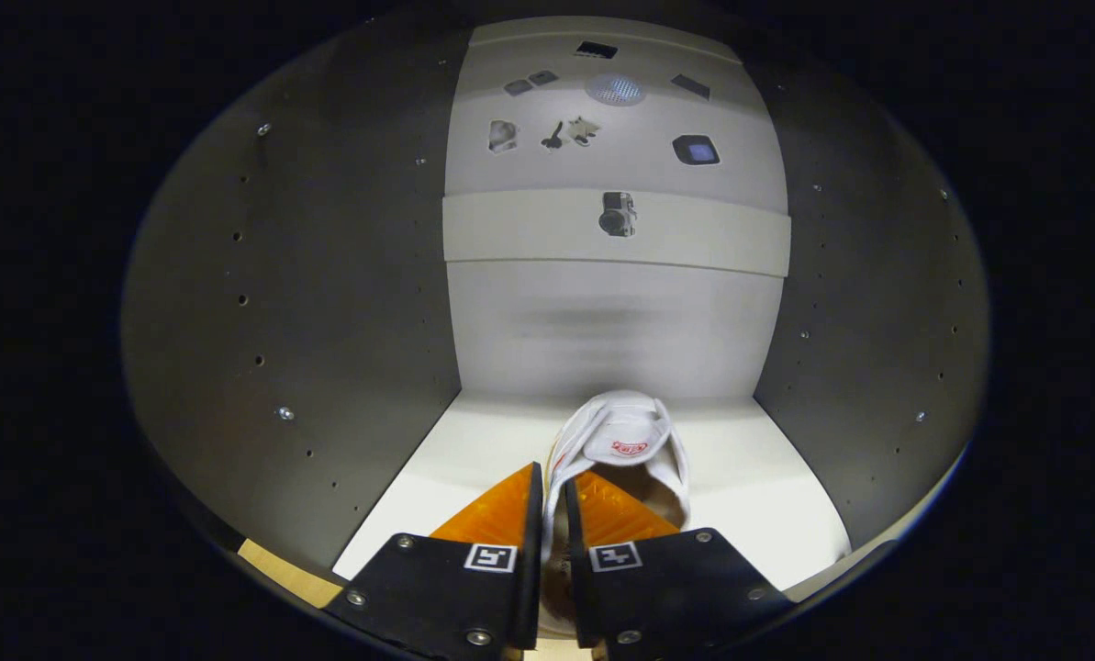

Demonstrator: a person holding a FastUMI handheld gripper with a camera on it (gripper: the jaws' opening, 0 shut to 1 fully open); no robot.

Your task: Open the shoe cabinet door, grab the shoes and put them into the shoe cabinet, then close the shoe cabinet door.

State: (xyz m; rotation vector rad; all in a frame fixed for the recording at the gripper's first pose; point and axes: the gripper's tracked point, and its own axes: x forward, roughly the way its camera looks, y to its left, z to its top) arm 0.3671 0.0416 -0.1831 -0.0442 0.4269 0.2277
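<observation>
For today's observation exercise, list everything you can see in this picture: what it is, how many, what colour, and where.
shoe: one, white with a red mark on the tongue, on the shelf, its side wall pinched between the claw's fingers
shelf: one, white, cabinet floor under the shoe
side walls: two, grey, with small holes and screws, either side of the shelf
back wall: one, white, beyond the shoe
claw: one, black with orange fingers, closed on the shoe

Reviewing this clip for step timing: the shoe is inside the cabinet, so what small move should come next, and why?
Probably open the fingers and let go. The gripper is shut on the side of the white shoe, which already seems to rest on the cabinet's white shelf, toe near the back wall.
</observation>
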